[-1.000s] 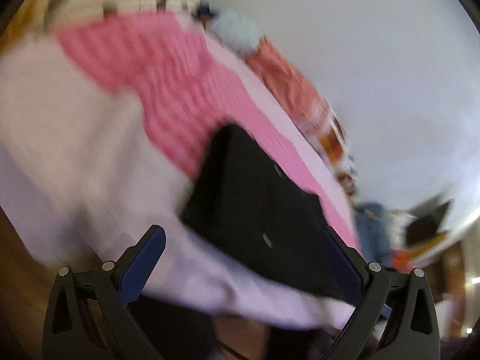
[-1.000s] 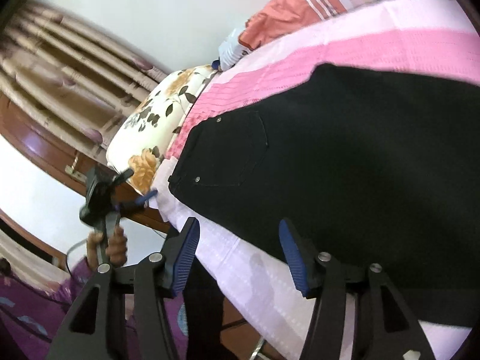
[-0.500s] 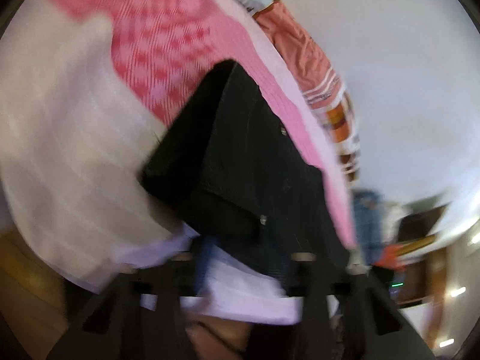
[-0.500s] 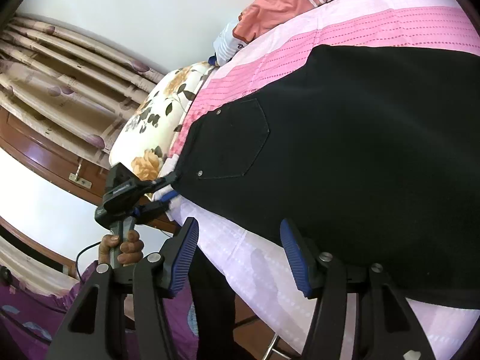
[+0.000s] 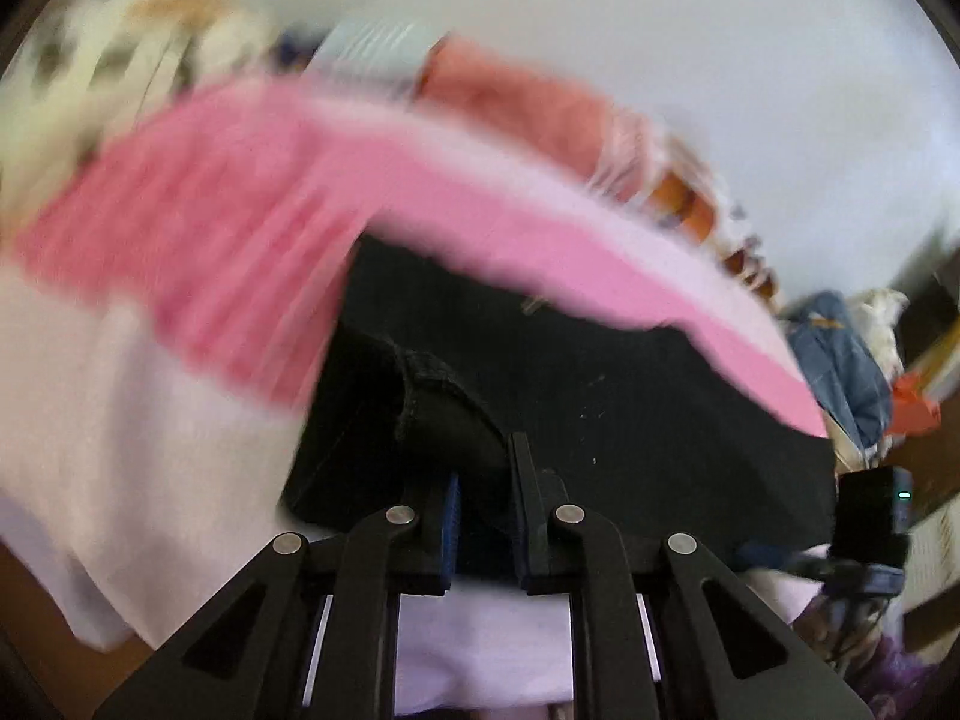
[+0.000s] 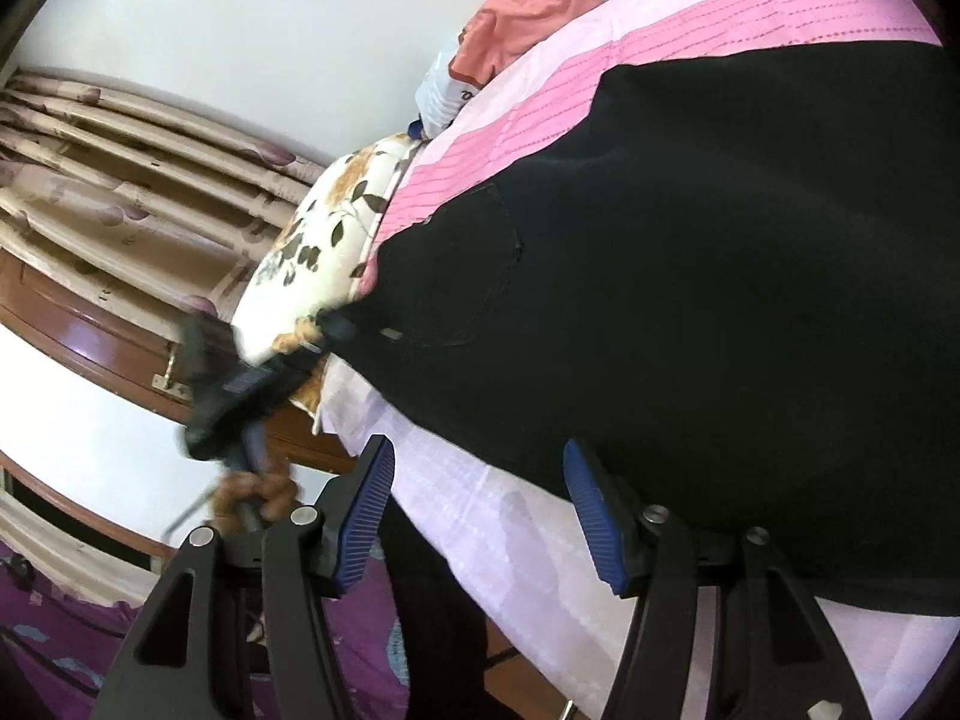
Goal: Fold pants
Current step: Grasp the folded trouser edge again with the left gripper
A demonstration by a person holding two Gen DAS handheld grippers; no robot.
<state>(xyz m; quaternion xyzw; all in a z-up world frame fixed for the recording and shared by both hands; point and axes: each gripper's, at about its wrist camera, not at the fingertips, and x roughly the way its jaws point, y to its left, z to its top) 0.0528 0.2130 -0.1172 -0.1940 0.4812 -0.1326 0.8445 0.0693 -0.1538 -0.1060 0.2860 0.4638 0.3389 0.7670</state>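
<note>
One pair of black pants (image 6: pixel 720 312) lies spread flat on a bed, over a bedspread (image 6: pixel 708 30) banded in strong pink and pale lilac. No box, basket or other container shows; the bed alone bears the pants, one floral pillow (image 6: pixel 324 264) and a heap of orange-and-white cloth (image 6: pixel 522 6) by the wall, far beyond both claws.

Two claws are in view. The left gripper (image 5: pixel 485 516) stands at the near corner of the pants, at the bed's edge, and its jaws have just been closing: the two blue-padded fingers (image 5: pixel 451 531) now pinch a raised fold of the black cloth, which bunches up directly ahead of the tips. From the right wrist view the same left gripper (image 6: pixel 327 333) shows blurred at that corner, just under the pillow, with the person's hand (image 6: pixel 252 495) wrapped round its handle below.

The right gripper (image 6: pixel 480 516) hangs over the lilac band at the bed's edge with its jaws parted and nothing between the two blue pads (image 6: pixel 591 516); the pants' hem lies just ahead of the tips, untouched. One back pocket (image 6: pixel 474 276) with two small rivets faces up, ahead and slightly left of this claw
</note>
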